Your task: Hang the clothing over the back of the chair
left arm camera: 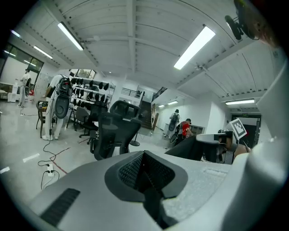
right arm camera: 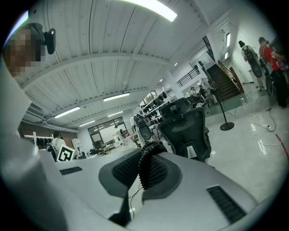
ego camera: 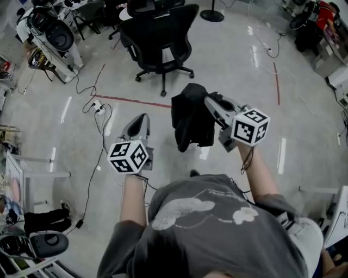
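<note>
A black office chair [ego camera: 159, 37] stands on the floor ahead of me, its back turned toward me; the left gripper view has this chair [left arm camera: 115, 132] left of centre and the right gripper view has the chair [right arm camera: 186, 131] right of centre. My right gripper [ego camera: 208, 101] is shut on a black piece of clothing [ego camera: 190, 118], which hangs down in folds in mid-air short of the chair. In its own view the right gripper [right arm camera: 146, 168] shows its ribbed pads pressed together. My left gripper [ego camera: 142, 117] is held level to the left, shut and empty; in its own view the left gripper [left arm camera: 144, 170] points past the clothing [left arm camera: 189, 150].
A power strip with cables [ego camera: 99, 107] and a red tape line [ego camera: 136, 100] lie on the floor left of the chair. Racks and equipment [ego camera: 51, 32] stand at the far left, a round stand base [ego camera: 212, 15] behind the chair. A black bag [ego camera: 46, 221] sits by my left side.
</note>
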`<state>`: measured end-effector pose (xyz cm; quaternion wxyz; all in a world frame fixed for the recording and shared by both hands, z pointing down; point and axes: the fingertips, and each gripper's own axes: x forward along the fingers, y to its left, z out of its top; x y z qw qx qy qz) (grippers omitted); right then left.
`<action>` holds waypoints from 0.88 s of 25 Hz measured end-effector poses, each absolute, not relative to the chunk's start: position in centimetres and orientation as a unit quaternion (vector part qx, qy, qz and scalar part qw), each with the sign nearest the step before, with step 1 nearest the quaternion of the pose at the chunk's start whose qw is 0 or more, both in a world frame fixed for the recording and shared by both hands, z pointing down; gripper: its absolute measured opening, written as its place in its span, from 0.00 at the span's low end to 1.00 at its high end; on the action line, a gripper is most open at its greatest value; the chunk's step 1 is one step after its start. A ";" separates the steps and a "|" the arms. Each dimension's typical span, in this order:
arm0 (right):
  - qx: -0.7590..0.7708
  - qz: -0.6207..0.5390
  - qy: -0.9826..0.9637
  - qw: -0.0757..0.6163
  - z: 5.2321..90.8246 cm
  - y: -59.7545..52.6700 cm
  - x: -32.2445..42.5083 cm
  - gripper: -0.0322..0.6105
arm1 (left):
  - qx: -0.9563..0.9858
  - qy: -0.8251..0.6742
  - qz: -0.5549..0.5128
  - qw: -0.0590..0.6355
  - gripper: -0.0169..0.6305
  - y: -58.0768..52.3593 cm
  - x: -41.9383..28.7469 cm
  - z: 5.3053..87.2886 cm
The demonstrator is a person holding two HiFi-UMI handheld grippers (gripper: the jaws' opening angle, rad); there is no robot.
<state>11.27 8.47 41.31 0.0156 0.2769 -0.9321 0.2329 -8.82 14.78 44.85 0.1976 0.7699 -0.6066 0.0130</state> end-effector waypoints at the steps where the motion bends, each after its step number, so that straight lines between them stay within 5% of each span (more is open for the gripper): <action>1: 0.276 0.230 -0.933 0.017 41.5 8.3 11.5 0.05 | 0.768 -0.609 0.012 0.197 0.03 14.6 -8.7 44.9; 16: 0.315 0.226 -0.922 0.020 44.6 2.2 15.5 0.05 | 0.762 -0.622 0.002 0.179 0.03 10.0 -8.9 46.3; 22: 0.342 0.238 -0.908 0.031 44.2 -6.7 14.0 0.05 | 0.773 -0.607 0.010 0.185 0.03 -0.5 -11.9 45.6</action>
